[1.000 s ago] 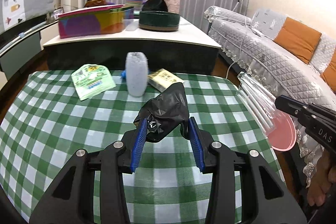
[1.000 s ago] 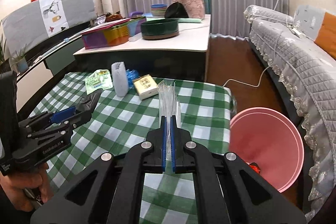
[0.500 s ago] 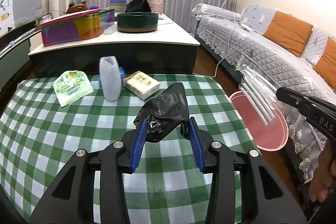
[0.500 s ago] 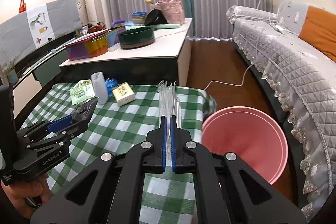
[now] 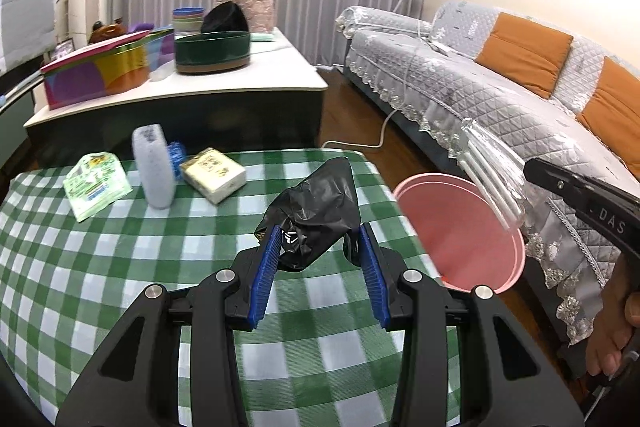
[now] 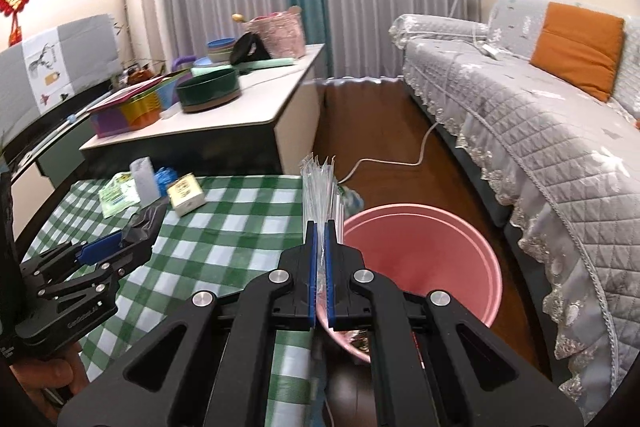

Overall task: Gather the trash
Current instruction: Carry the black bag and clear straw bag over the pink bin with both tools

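Left wrist view: the left claw (image 5: 318, 255) pinches a crumpled black plastic bag (image 5: 316, 213) between its blue pads, the jaws partly spread around the bundle, above the green-checked bench (image 5: 120, 267) near its right edge. At the far edge of the bench lie a green sachet (image 5: 98, 187), an upright white bottle (image 5: 153, 169) with a blue object (image 5: 177, 153) just behind it, and a cream carton (image 5: 213, 174). A pink bin (image 5: 460, 231) stands on the floor just beside the right edge of the bench. The right claw (image 5: 532, 169) enters from the right, gripping a clear plastic wrapper (image 5: 494, 173) that hangs above the bin's rim. A grey-covered sofa (image 5: 500, 99) lies beyond.

Right wrist view: the right claw (image 6: 319, 239) is pressed together on the clear plastic wrapper (image 6: 320, 193), which stands upright out of the pads over the right edge of the bench (image 6: 240, 227), just beside the pink bin (image 6: 420, 259). Some litter shows at the bin's bottom. The left claw (image 6: 124, 243), with the black plastic bag (image 6: 146, 221) in it, sits over the bench at the left, carried by a hand (image 6: 44, 383).
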Demonstrator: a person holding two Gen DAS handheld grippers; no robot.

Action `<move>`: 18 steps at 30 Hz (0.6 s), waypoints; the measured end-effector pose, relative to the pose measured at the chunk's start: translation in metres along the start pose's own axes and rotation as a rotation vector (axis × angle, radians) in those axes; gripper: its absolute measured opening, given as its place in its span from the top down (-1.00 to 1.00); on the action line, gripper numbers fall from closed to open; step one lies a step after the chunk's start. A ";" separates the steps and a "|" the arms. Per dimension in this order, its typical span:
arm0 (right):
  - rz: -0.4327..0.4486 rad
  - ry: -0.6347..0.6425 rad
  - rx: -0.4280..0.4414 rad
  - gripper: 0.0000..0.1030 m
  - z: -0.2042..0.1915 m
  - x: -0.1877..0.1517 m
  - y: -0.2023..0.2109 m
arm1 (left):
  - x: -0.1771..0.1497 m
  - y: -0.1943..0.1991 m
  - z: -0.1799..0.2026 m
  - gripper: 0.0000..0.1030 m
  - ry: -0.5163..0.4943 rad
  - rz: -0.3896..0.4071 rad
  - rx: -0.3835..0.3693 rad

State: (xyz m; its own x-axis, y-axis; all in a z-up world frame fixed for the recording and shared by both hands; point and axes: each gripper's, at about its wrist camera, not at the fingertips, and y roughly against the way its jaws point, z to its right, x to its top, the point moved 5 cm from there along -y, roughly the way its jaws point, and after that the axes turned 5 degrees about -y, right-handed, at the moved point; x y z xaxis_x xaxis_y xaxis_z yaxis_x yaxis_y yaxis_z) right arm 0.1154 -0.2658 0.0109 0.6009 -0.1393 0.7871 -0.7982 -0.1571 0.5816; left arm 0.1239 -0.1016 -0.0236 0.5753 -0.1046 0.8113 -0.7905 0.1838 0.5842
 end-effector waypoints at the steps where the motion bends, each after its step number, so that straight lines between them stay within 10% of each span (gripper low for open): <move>1: 0.004 -0.006 -0.011 0.93 0.005 0.001 0.001 | 0.001 0.000 0.004 0.23 -0.004 -0.001 -0.007; 18: 0.039 -0.096 -0.108 0.93 0.073 0.016 0.000 | 0.021 -0.038 0.065 0.23 -0.079 -0.013 -0.108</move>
State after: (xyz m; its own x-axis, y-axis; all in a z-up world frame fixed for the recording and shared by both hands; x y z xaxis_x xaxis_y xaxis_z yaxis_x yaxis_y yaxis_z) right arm 0.1278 -0.3394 0.0087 0.5666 -0.2369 0.7892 -0.8178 -0.0444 0.5738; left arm 0.1525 -0.1741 -0.0271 0.5639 -0.1832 0.8052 -0.7532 0.2857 0.5925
